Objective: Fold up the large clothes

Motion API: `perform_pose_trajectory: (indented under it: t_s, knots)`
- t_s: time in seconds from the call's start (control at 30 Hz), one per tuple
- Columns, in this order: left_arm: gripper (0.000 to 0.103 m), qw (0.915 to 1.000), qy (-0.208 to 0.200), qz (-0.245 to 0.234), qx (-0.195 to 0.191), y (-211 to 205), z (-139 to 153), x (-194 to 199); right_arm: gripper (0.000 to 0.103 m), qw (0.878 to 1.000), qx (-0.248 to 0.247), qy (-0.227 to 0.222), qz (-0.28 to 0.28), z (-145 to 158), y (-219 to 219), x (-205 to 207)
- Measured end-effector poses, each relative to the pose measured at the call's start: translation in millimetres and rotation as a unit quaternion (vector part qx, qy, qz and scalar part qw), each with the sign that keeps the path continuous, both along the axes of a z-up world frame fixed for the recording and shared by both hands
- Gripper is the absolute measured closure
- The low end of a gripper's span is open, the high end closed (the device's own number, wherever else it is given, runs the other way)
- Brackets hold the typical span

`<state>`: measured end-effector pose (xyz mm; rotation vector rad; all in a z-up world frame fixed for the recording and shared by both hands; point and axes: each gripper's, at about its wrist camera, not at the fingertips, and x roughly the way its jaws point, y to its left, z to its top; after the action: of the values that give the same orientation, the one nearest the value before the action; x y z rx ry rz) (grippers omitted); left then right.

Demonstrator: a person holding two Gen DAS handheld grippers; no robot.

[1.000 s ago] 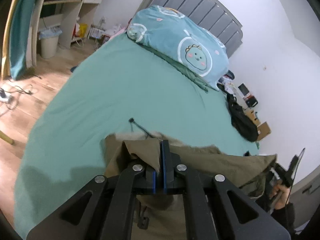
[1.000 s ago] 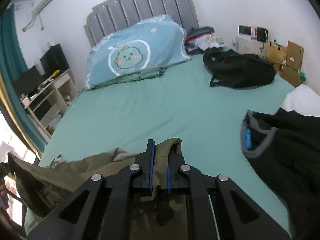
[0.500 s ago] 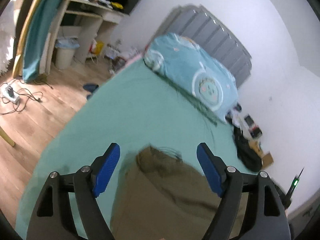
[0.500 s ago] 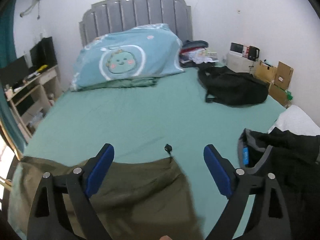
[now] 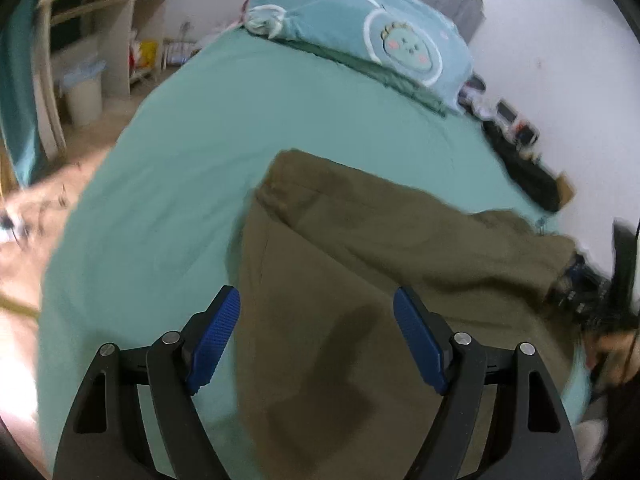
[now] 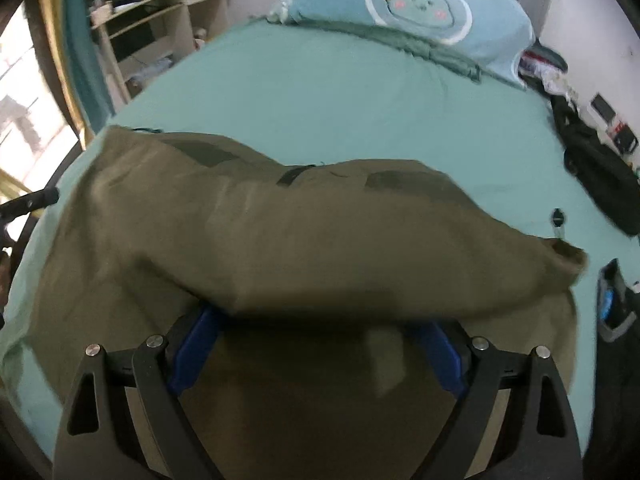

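The bed (image 5: 192,168) is being used as the folding surface, and the olive garment (image 5: 340,264) is lying spread across its near part, ahead of and under both pairs of fingers. A pillow (image 5: 360,28) is resting far beyond the fingertips, and a black bag (image 6: 596,176) is lying well to the right of the right fingers.

The left gripper (image 5: 316,336) is being held over the garment with its jaws wide apart; nothing is being gripped, and the cloth is only seen between and below the pads. The right gripper (image 6: 316,344) is also being held open, but a raised fold of the garment is covering the fingertips, so contact with the cloth cannot be told.

The step in hand is judged to be the laying-out of the garment before a fold, with the cloth released on the bed. For the next move, two edges or corners are probably needing to be found and pinched, and the bulging ridge near the right fingers flattened first.
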<state>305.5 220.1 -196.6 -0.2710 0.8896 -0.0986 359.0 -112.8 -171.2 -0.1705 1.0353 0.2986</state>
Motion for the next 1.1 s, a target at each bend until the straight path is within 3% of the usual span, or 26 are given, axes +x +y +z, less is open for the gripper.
perform_pose_trajectory:
  t_s: [0.07, 0.17, 0.2, 0.27, 0.33, 0.47, 0.6, 0.67, 0.7, 0.73, 0.8, 0.83, 0.9, 1.1]
  knots:
    - [0.021, 0.9988, -0.006, -0.022, 0.043, -0.6, -1.3, 16.9, 0.013, 0.999, 0.015, 0.012, -0.027, -7.8, -7.3, 20.6]
    - [0.021, 0.9982, -0.015, -0.043, 0.039, 1.2, 0.8, 37.7, 0.013, 0.997, 0.037, 0.024, -0.064, -19.7, -15.4, 52.2]
    - [0.026, 0.9969, -0.018, -0.06, 0.047, -2.4, 1.1, 46.5, 0.013, 0.997, 0.038, 0.021, -0.071, -21.3, -18.2, 59.8]
    - [0.049, 0.9933, -0.008, -0.081, 0.082, -10.3, -4.7, 59.3, 0.013, 0.997, 0.026, 0.01, -0.073, -21.5, -18.7, 70.8]
    - [0.095, 0.9917, 0.013, -0.078, 0.102, -14.8, -20.7, 70.0, 0.013, 0.998, 0.005, 0.0, -0.07, -18.3, -16.4, 75.8]
    - [0.096, 0.9958, 0.004, -0.028, 0.087, -4.9, -27.1, 70.3, 0.013, 0.996, -0.024, -0.048, -0.074, 5.5, -27.5, 48.7]
    - [0.095, 0.9901, -0.032, 0.079, 0.112, 15.1, 5.2, 59.1, 0.013, 0.992, -0.031, -0.073, -0.097, 24.1, -59.6, 8.1]
    - [0.094, 0.9891, -0.04, 0.113, 0.086, 33.3, 23.4, 43.8, 0.013, 0.991, -0.029, -0.078, -0.106, 32.4, -75.8, -7.1]
    - [0.087, 0.9897, -0.039, 0.12, 0.068, 38.2, 30.9, 35.9, 0.013, 0.989, -0.029, -0.083, -0.117, 37.4, -89.7, -22.9]
    - [0.07, 0.9905, -0.038, 0.122, 0.051, 39.9, 39.7, 24.0, 0.013, 0.988, -0.03, -0.084, -0.124, 42.0, -97.8, -21.8]
    - [0.049, 0.9916, -0.046, 0.116, 0.034, 35.0, 51.7, 0.4, 0.013, 0.986, -0.025, -0.086, -0.144, 46.3, -120.2, -41.3]
    - [0.042, 0.9926, -0.049, 0.108, 0.03, 27.9, 53.4, -20.3, 0.013, 0.984, -0.021, -0.084, -0.153, 46.9, -130.9, -51.6]
    - [0.041, 0.9944, -0.039, 0.095, 0.027, 15.8, 47.1, -46.2, 0.012, 0.982, -0.024, -0.079, -0.169, 44.8, -146.0, -71.4]
    - [0.04, 0.9941, 0.049, 0.094, -0.022, -7.6, -18.0, -119.0, 0.012, 0.98, -0.031, -0.064, -0.187, 33.3, -173.7, -100.8]
